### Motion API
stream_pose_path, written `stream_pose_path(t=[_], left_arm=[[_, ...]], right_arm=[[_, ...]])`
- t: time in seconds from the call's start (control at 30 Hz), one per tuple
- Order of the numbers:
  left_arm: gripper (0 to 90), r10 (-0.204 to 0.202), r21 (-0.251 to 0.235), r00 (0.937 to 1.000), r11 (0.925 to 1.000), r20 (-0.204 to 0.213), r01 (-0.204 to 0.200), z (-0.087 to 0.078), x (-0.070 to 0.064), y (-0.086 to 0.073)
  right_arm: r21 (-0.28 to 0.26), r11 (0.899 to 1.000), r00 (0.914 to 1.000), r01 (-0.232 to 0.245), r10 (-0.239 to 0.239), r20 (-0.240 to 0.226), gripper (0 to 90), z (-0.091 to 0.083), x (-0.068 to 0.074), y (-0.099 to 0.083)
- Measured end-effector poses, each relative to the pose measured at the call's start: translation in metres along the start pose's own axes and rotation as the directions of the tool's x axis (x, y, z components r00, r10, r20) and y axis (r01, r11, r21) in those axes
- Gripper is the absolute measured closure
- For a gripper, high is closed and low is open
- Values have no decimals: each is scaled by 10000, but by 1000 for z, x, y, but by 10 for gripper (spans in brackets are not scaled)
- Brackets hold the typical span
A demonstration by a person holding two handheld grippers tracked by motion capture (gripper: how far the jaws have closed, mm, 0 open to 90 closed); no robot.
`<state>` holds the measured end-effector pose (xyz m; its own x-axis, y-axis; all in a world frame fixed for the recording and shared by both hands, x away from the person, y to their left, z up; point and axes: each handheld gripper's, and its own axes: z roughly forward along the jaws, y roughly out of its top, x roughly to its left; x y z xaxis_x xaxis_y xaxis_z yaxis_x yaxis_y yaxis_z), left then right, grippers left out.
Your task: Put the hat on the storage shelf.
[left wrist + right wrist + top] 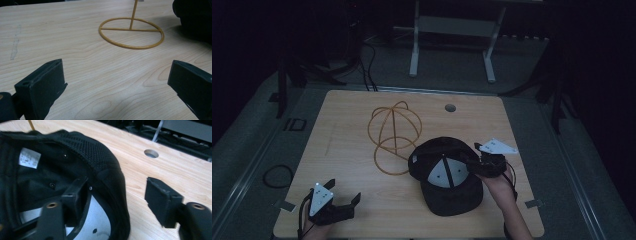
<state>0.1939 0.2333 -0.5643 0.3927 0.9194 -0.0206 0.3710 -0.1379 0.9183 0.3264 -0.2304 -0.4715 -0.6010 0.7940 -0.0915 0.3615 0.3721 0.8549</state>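
High view: black cap (444, 175) lies upside down on the wooden table (352, 125) just right of the gold wire hat stand (393, 135), right gripper (473, 161) at its rim, left gripper (343, 196) idle near the front-left corner. Left gripper view: jaws spread wide over bare wood, stand's base ring (131, 32) ahead. Right gripper view: jaws open and straddling the cap's rim (110, 180), not yet pinched; cap looks light, soft, floppy, so the rim edge seems the best hold.
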Motion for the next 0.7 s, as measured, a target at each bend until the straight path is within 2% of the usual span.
stream_pose_path(t=[0.1,0.23,0.33,0.37,0.4,0.43,0.5,0.57,0.6,0.63,0.7], left_arm=[[13,-55,13,10000,10000,2,55,0,0,0],[13,-184,-320,9998,9993,45,185,-2,0,2],[13,-352,-356,9994,9987,25,353,-3,2,2],[13,-388,-353,9992,9986,-4,388,-2,3,2],[13,-459,-342,9989,9984,5,459,-2,3,2],[13,-434,-279,9990,9987,-61,432,-2,3,2],[13,-367,-193,9993,9991,34,367,-1,3,2],[13,-322,-169,9995,9993,36,323,-1,2,1],[13,-322,-169,9995,9993,36,323,-1,2,1],[13,-309,-113,9995,9995,100,310,0,1,2],[13,-396,-145,9989,9991,243,400,0,1,2]], right_arm=[[346,9993,9999,139,-139,10,446,9,2,1],[831,9958,9986,385,-412,317,551,19,7,-2],[1030,9935,9945,481,-572,875,694,22,10,-3],[1052,9936,9931,414,-524,1047,753,22,10,-3],[1052,9941,9929,267,-386,1126,849,22,10,-2],[1065,9942,9914,156,-293,1279,882,22,10,-2],[1016,9947,9898,-165,19,1425,889,21,9,0],[781,9967,9862,-241,109,1653,892,18,11,3],[781,9967,9862,-241,109,1653,892,18,11,3],[376,9988,9855,-322,254,1676,892,11,14,9],[165,9991,9880,-389,359,1505,892,6,16,15]])
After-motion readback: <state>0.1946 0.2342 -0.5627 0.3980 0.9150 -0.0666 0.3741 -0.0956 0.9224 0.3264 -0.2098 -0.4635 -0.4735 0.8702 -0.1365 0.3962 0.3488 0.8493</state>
